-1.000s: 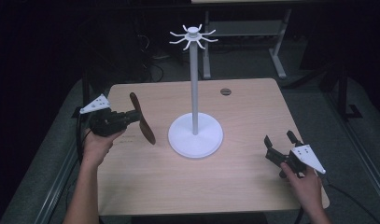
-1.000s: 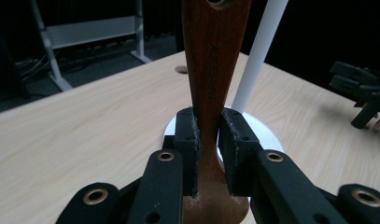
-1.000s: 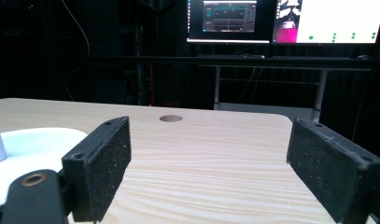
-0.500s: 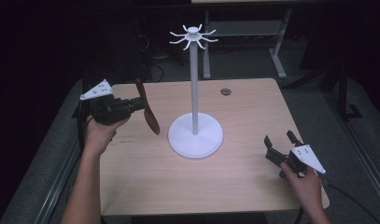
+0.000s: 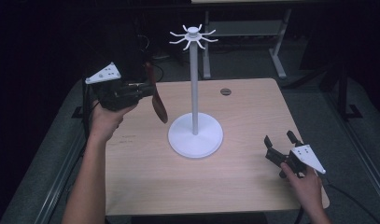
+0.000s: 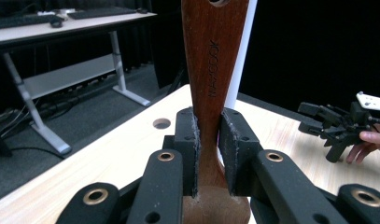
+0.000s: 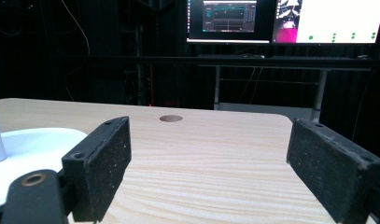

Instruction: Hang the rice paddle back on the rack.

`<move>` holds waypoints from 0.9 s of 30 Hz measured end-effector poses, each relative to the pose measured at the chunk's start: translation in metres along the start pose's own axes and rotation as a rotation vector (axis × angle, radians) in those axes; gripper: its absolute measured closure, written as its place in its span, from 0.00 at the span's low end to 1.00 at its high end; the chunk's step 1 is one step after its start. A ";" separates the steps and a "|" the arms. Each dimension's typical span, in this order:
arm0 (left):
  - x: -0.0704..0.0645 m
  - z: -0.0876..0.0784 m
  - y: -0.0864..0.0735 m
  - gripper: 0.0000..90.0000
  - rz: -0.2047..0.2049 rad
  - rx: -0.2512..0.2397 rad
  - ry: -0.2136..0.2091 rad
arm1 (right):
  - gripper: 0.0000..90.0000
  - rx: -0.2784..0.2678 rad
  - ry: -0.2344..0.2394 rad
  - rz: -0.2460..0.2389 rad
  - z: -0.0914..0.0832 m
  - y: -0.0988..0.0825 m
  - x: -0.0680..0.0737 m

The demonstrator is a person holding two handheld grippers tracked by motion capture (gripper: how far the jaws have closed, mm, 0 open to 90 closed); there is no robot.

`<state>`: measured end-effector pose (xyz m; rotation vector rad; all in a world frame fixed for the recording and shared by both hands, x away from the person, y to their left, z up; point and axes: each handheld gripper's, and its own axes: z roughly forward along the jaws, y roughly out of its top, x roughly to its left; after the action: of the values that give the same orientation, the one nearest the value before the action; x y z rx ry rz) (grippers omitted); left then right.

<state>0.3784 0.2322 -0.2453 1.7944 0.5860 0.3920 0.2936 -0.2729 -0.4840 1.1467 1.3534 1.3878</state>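
A dark brown wooden spoon (image 5: 156,99) hangs in the air over the table's left side, its broad end lowest. My left gripper (image 5: 148,91) is shut on its neck. In the left gripper view both pads clamp the spoon (image 6: 213,70) just above the bowl, inside the left gripper (image 6: 208,135), and the handle rises to a hole at the top. A white stand (image 5: 194,88) with a ring of hooks (image 5: 193,36) rises from a round base (image 5: 195,136) to the right of the spoon. My right gripper (image 5: 278,140) rests at the table's right front, open, with nothing between its jaws (image 7: 206,154).
The wooden table (image 5: 145,186) has a round hole (image 5: 225,92) at the back, behind the stand. Desks and lit monitors (image 7: 281,21) stand in the dark beyond the far edge. The right gripper (image 6: 337,126) and its hand also show far off in the left gripper view.
My left gripper has risen with the spoon and drifted slightly toward the stand. The right gripper has stayed put.
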 end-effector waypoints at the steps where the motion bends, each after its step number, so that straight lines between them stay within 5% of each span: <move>1: -0.001 0.001 0.002 0.86 0.006 0.001 -0.003 | 0.14 0.000 0.000 0.000 0.000 0.000 0.000; 27: -0.015 0.020 0.063 0.86 0.095 -0.023 -0.037 | 0.15 -0.001 0.000 0.000 0.000 0.000 0.000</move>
<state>0.3891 0.1940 -0.1901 1.8084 0.4704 0.4276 0.2936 -0.2730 -0.4840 1.1464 1.3529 1.3887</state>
